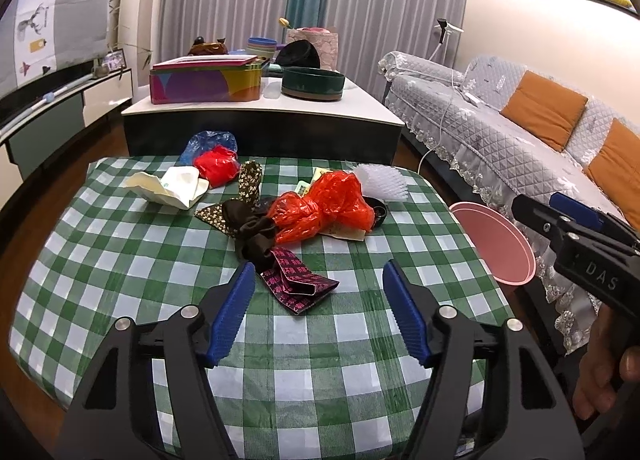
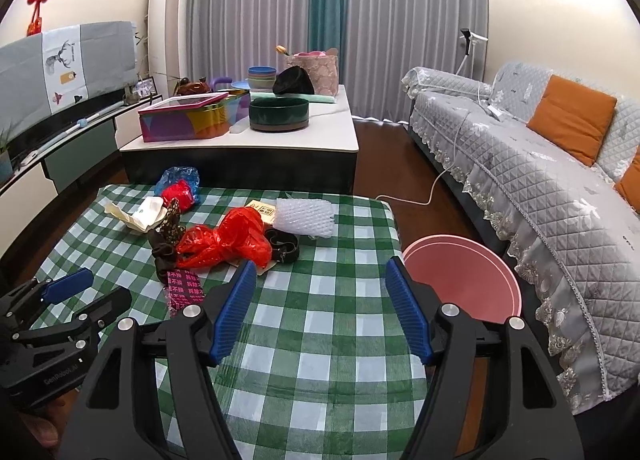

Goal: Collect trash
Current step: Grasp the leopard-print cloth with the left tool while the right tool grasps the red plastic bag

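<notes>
A green-and-white checked cloth covers the tabletop (image 1: 120, 260), and a round pink plastic bin (image 2: 460, 276) stands just beside its right edge. Trash lies in the middle: a crumpled red-orange plastic bag (image 1: 324, 208), white foam netting (image 2: 306, 216), a dark maroon printed wrapper (image 1: 300, 284). The left gripper (image 1: 318, 316) and right gripper (image 2: 320, 308) hover with jaws apart, holding nothing.
</notes>
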The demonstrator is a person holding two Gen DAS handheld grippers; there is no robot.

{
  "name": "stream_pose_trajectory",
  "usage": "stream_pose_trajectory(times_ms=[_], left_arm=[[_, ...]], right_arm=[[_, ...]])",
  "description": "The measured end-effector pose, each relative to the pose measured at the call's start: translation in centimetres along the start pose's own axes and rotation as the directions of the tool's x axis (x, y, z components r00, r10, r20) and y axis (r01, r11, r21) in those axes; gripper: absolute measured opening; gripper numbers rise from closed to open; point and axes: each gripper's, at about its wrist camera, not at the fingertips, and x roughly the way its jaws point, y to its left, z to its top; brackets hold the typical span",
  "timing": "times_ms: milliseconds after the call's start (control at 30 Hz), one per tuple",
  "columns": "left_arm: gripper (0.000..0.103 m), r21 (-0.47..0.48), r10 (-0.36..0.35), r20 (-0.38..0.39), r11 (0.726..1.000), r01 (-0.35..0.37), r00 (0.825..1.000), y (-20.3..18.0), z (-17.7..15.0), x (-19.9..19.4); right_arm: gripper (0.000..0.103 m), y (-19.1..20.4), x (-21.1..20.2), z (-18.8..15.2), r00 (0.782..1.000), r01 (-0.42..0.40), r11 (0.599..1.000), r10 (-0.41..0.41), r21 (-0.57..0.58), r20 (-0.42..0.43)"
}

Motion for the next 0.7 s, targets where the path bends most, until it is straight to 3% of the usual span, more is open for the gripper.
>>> stream_pose_trajectory(times_ms=[200,333,467,700], left_arm=[[0.065,-0.002,0.040,0.008,0.999,-0.040,0.999,0.1,-0.2,-0.3],[0.064,-0.037,0.052,-0.004,0.998,-0.052,0.999,0.4,-0.2,-0.6],[0.052,-0.003,0.087,0.045,0.996,-0.087,0.995,-0.2,0.1,-1.9],[0.051,-0.019,0.135,0.026,0.991,-0.134,0.991,0.1,1.0,-2.4]], right_arm=[[0.063,0.3,0.0,0.0,1.000,0.001,1.000,-0.001,-0.006,0.009],[0.048,0.4,0.1,0.5,0.999,-0.053,0.998,0.053,-0.016,0.004],[0.048,0.6,0.3,0.9,0.995,-0.094,0.995,0.093,-0.026,-0.016],[0.049,-0.4,1.9,2.4,0.987,-0.154,0.986,0.156,0.066,-0.039]])
